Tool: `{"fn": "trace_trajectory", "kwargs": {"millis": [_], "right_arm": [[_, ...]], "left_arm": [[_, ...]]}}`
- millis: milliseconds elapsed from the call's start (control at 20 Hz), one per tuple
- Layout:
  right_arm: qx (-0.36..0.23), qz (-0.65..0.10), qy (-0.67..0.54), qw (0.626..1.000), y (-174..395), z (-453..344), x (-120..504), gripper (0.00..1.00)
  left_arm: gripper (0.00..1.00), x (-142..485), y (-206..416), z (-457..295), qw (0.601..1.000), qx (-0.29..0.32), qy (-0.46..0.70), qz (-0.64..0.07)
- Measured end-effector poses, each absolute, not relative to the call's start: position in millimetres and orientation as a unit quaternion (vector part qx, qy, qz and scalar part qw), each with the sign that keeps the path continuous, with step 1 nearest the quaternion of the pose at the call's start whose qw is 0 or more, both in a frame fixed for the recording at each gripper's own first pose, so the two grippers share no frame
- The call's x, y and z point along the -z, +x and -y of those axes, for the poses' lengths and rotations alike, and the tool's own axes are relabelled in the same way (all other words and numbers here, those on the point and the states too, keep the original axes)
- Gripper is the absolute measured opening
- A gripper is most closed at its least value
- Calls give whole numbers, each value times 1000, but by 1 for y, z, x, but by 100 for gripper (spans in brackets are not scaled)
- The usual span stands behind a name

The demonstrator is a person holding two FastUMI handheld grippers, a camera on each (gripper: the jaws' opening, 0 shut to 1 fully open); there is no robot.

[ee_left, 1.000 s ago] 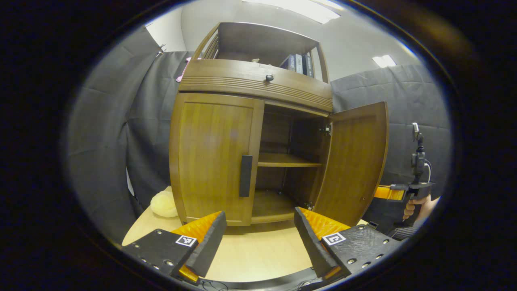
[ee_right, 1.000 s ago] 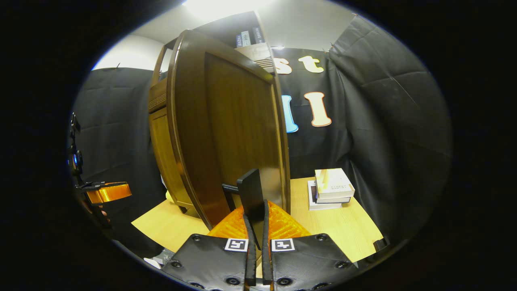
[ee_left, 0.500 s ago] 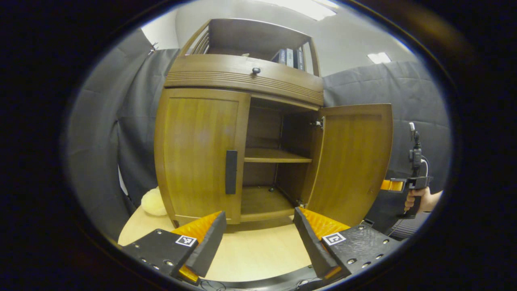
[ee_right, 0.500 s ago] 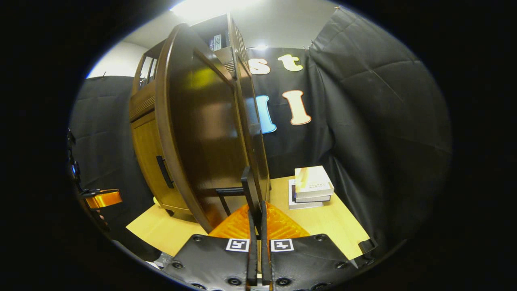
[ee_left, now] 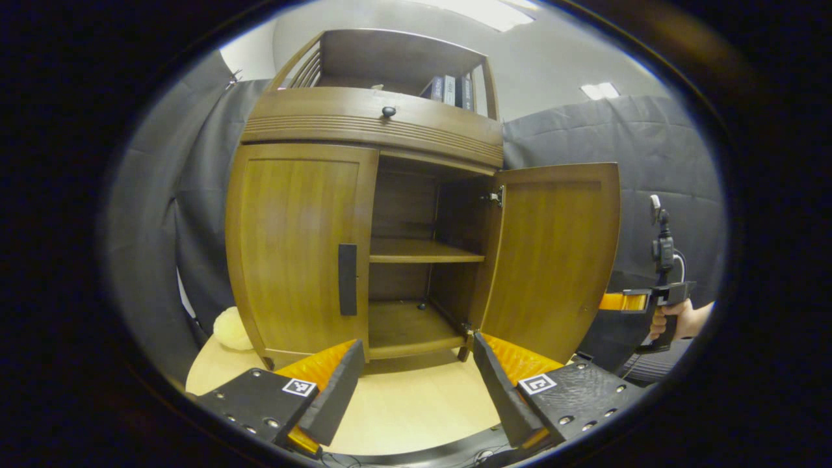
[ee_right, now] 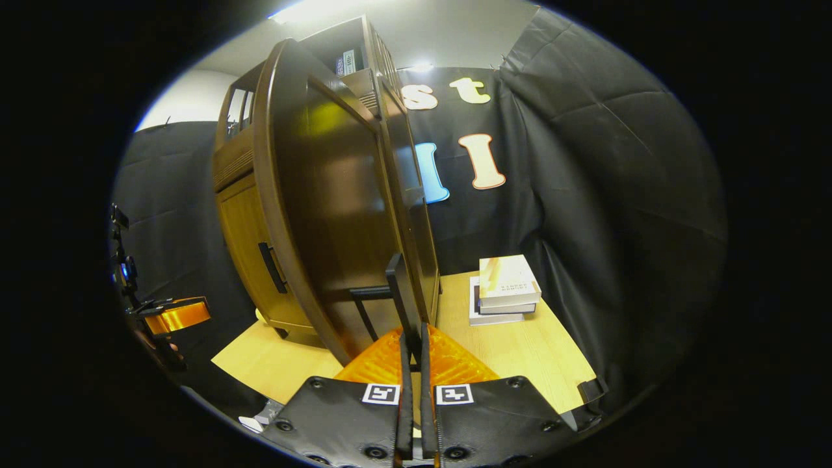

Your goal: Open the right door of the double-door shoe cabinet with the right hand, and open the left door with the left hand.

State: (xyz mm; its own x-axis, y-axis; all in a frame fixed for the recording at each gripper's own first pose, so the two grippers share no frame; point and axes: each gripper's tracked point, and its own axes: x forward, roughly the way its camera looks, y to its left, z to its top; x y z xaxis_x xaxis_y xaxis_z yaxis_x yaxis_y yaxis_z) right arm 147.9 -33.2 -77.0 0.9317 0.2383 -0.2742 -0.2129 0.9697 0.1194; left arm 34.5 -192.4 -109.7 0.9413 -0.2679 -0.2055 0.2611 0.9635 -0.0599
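The wooden shoe cabinet stands on a light table. Its left door is closed, with a dark vertical handle. My left gripper is open, low in front of the cabinet and apart from that handle. The right door is swung wide, baring two shelves. In the right gripper view, my right gripper is shut on the right door's dark handle, at the outer face of that door. The right gripper also appears past the door's edge, held by a hand.
A stack of books lies on the table to the right of the cabinet. A pale yellow fluffy thing sits at the cabinet's left foot. Books stand on the top shelf. Black cloth walls close in the booth.
The right door has swung a little wider with my right gripper still on its handle. The cabinet has slid leftward in the left gripper view; the left gripper stays open.
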Motion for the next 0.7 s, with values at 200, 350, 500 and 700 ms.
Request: {"fn": "trace_trajectory", "kwargs": {"millis": [200, 350, 500, 700], "right_arm": [[-76, -167, 30, 983, 121, 48, 90, 6], [-53, -181, 13, 982, 87, 48, 95, 0], [-47, -166, 2, 985, 70, 27, 82, 0], [-65, -130, 22, 989, 78, -26, 59, 0]], "left_arm": [[99, 119, 28, 183, 985, 130, -27, -114], [99, 115, 29, 166, 987, 117, -35, -108], [99, 118, 32, 148, 988, 101, -46, -108], [99, 114, 35, 123, 990, 75, -61, -104]]}}
